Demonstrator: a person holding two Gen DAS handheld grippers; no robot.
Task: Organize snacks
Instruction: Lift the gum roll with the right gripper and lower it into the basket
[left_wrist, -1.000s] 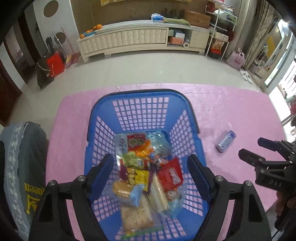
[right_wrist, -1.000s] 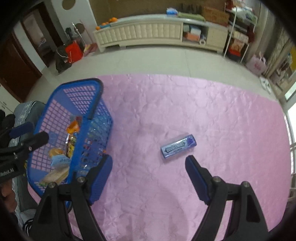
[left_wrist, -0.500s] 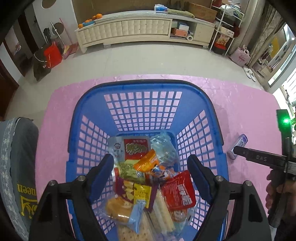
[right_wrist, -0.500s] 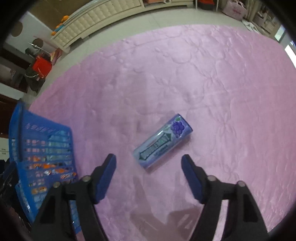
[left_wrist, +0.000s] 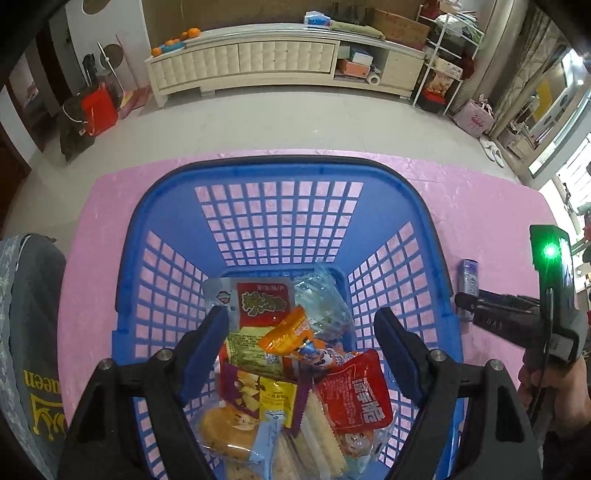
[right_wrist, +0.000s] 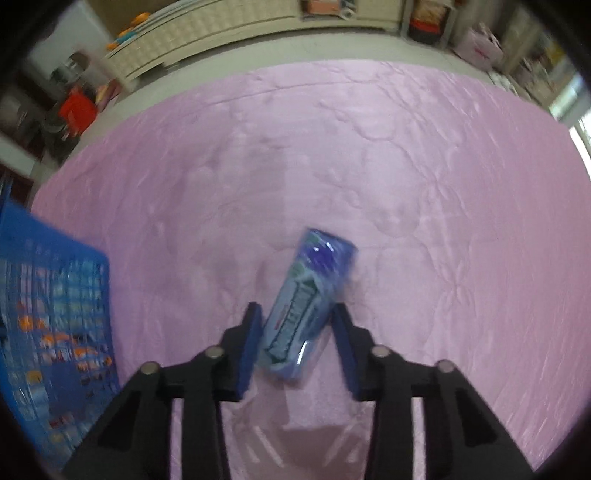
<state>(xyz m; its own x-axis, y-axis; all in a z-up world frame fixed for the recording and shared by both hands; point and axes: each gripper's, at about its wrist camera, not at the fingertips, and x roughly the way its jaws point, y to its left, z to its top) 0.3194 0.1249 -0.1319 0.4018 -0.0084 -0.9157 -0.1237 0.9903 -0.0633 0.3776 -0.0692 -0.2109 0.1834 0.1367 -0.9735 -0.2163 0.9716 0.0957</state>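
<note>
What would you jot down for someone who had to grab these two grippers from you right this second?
Right gripper: jaws closing around the blue gum pack on the pink tablecloth; the picture is blurred, so a firm hold isn't certain.
Left gripper: open, empty, hanging over the blue basket.
Done: many snack packets already lie in the basket.
Left: finish the grasp, lift the gum pack and drop it into the basket.

gum pack (right_wrist: 306, 299) blurred, label unreadable, basket (right_wrist: 55, 314) cut off at left edge
</note>
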